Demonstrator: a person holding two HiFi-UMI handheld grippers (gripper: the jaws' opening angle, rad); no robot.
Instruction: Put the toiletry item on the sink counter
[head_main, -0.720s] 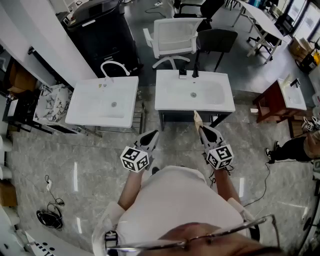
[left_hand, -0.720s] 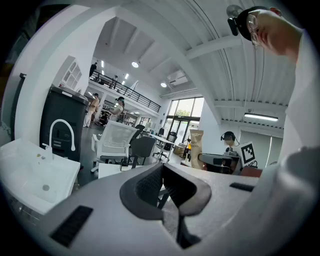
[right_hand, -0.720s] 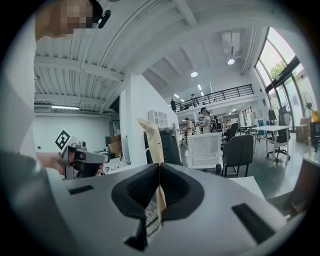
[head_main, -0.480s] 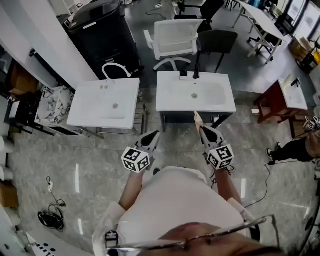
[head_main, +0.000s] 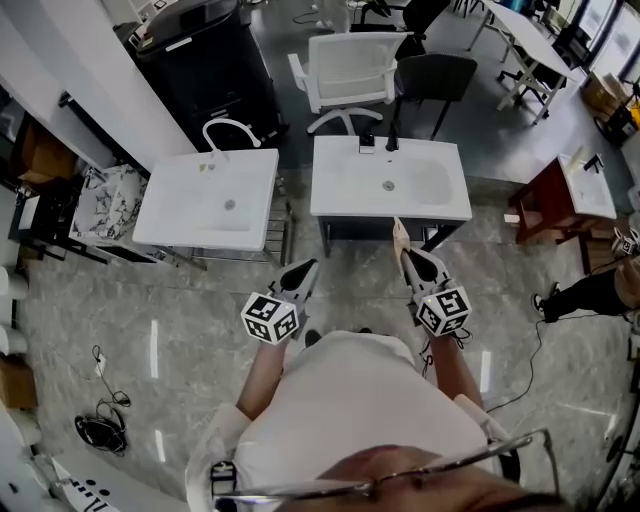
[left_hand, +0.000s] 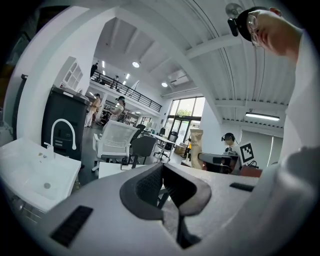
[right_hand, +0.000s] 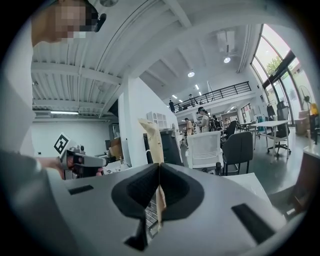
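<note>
The toiletry item (head_main: 399, 236) is a flat beige packet, and it stands up out of my right gripper (head_main: 408, 256), which is shut on its lower end. In the right gripper view the packet (right_hand: 151, 140) rises between the closed jaws of that gripper (right_hand: 159, 167). Its tip hangs just short of the front edge of the white sink counter (head_main: 445, 208) ahead. My left gripper (head_main: 306, 268) is held beside it over the floor. It is shut with nothing in it (left_hand: 161, 167), and its view shows the packet (left_hand: 196, 145) off to the right.
A second white sink (head_main: 170, 225) with a curved tap stands to the left. Behind the sinks are a white mesh chair (head_main: 345, 65), a black chair (head_main: 435, 80) and a black cabinet (head_main: 200, 60). A small brown stand (head_main: 540, 205) and a person's legs (head_main: 590, 295) are at the right.
My right gripper has edged forward with the packet toward the sink counter's front edge. The left gripper has hardly moved.
</note>
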